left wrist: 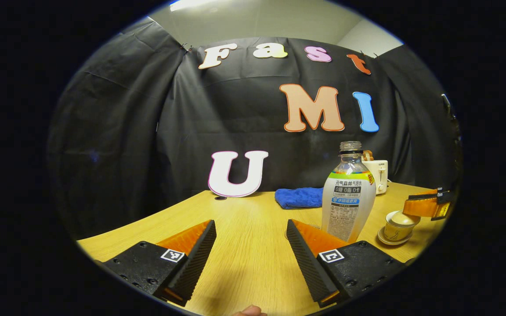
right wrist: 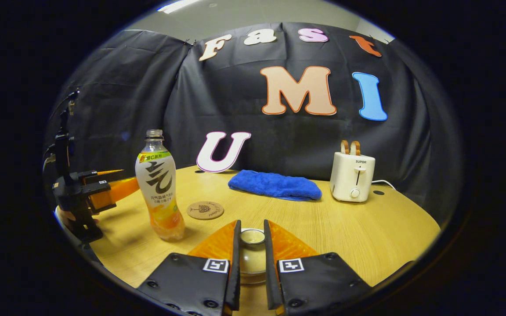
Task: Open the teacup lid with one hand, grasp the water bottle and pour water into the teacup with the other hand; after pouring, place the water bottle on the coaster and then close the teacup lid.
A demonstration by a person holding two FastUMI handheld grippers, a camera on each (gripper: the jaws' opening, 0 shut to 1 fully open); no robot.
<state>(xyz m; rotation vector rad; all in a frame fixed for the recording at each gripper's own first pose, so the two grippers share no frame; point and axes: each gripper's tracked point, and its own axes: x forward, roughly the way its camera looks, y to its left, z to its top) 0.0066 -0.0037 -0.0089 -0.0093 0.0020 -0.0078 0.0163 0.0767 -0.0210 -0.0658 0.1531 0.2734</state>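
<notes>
Right gripper view: uncapped, part-filled water bottle [right wrist: 160, 188]

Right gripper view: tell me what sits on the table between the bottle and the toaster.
In the right gripper view, the blue cloth lies between the bottle and the toaster, toward the back wall; the coaster lies beside the bottle.

The uncapped water bottle [right wrist: 160, 188] stands upright just left of the round cork coaster [right wrist: 205, 210]; the lidded white teacup [right wrist: 252, 250] sits on its saucer right of the coaster.

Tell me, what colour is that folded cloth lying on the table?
Bright blue. The cloth shows best in the right gripper view, lying between the bottle and the toaster.
</notes>
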